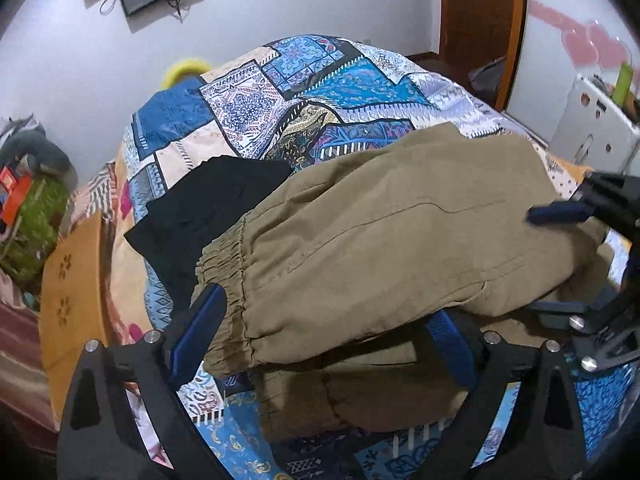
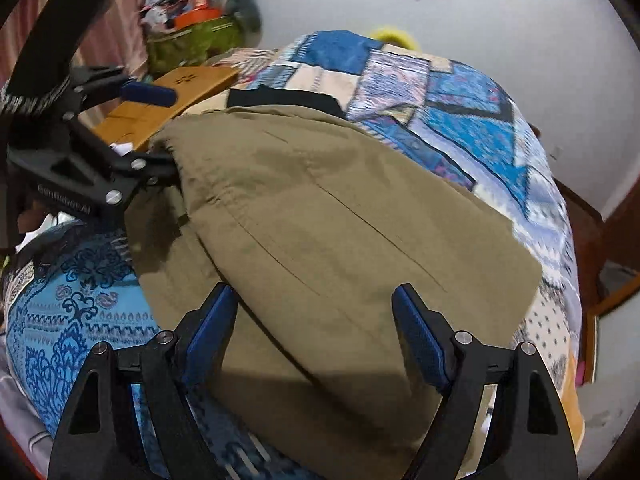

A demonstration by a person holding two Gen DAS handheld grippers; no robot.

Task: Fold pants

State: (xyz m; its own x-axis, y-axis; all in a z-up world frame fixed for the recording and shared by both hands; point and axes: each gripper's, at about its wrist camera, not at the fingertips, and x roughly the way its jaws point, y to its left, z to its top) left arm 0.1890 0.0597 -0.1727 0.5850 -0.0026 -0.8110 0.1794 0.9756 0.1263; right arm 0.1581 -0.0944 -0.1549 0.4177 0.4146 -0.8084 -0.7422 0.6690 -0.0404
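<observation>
Khaki pants [image 1: 380, 240] lie folded over on a bed, elastic waistband [image 1: 224, 256] toward the left. My left gripper [image 1: 324, 340] stands open at the near edge of the pants. The top layer drapes between its fingers and covers part of the right pad [image 1: 448, 340]. In the right wrist view that gripper [image 2: 168, 132] is at the upper left, its lower finger tucked under the cloth. My right gripper [image 2: 316, 304] is open over the other end of the pants [image 2: 340, 220], its pads clear of the cloth. It shows at the right edge of the left view [image 1: 536, 260].
A blue patchwork bedcover [image 1: 304, 92] lies under everything. A black garment [image 1: 208, 208] sits beside the waistband. A wooden board [image 1: 76, 280] borders the bed, with a clutter pile [image 2: 188, 44] beyond. A white box [image 1: 592, 128] and a brown door [image 1: 480, 8] stand on the far side.
</observation>
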